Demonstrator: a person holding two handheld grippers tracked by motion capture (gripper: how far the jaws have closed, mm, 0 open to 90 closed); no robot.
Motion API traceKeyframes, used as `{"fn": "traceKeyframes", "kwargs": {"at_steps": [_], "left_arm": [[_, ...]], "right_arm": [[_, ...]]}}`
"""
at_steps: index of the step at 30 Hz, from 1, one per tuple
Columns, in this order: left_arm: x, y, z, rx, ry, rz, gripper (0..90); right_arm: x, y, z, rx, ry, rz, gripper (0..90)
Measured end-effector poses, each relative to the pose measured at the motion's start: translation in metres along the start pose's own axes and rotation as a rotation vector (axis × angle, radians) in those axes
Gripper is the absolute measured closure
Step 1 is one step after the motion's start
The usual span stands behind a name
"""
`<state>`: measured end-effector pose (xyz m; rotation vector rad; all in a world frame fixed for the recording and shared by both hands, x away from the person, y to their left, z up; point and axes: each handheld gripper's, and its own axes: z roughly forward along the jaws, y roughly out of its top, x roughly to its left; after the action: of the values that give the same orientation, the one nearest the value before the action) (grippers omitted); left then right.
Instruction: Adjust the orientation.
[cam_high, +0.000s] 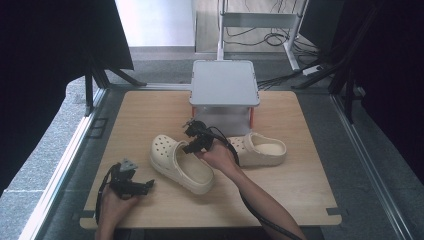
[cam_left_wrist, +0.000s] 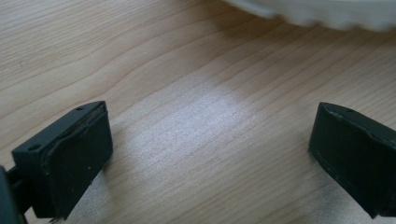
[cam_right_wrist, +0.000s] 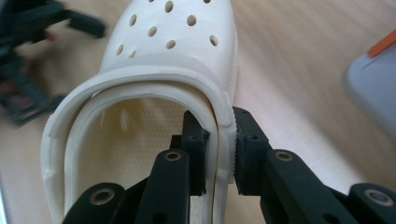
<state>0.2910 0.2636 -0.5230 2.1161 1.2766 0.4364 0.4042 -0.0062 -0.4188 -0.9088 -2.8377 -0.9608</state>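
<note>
Right gripper (cam_right_wrist: 219, 154) jaws clench the near cream clog's (cam_high: 180, 162) side wall; left gripper (cam_left_wrist: 210, 158) jaws stand released. Next likely: lift it toward the grey stand (cam_high: 225, 82).

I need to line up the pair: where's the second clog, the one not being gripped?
In the high view the free clog lies on the wooden table, right of the right gripper and just in front of the grey stand.
</note>
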Motion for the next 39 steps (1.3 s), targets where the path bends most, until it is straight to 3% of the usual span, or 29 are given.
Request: {"fn": "traceKeyframes", "kwargs": {"at_steps": [9, 12, 18, 22, 26, 31, 35, 39], "left_arm": [[0.01, -0.006, -0.006, 0.003, 0.024, -0.029, 0.0], [0.01, -0.007, -0.006, 0.001, 0.024, -0.029, 0.0], [0.01, -0.007, -0.006, 0.0, 0.024, -0.033, 0.0], [0.011, -0.007, -0.006, 0.0, 0.042, -0.053, 0.0], [0.013, -0.007, -0.007, 0.001, 0.056, -0.066, 0.0], [0.013, -0.007, -0.007, 0.001, 0.056, -0.067, 0.0], [0.013, -0.007, -0.007, 0.0, 0.053, -0.066, 0.0], [0.014, -0.007, -0.007, 0.003, 0.051, -0.061, 0.0]], "right_arm": [[0.034, -0.043, -0.02, -0.013, 0.026, -0.002, 76.9], [0.042, -0.054, -0.019, -0.012, 0.029, 0.004, 76.9], [0.058, -0.077, -0.011, 0.006, 0.01, -0.034, 76.2], [0.053, -0.083, -0.01, -0.015, 0.037, -0.064, 73.2], [0.049, -0.084, -0.013, -0.045, 0.098, -0.087, 52.8], [0.046, -0.088, -0.026, -0.049, 0.158, -0.117, 42.5], [0.04, -0.092, -0.038, -0.072, 0.151, -0.127, 39.9], [0.025, -0.103, -0.058, -0.082, 0.127, -0.126, 34.1]]}}
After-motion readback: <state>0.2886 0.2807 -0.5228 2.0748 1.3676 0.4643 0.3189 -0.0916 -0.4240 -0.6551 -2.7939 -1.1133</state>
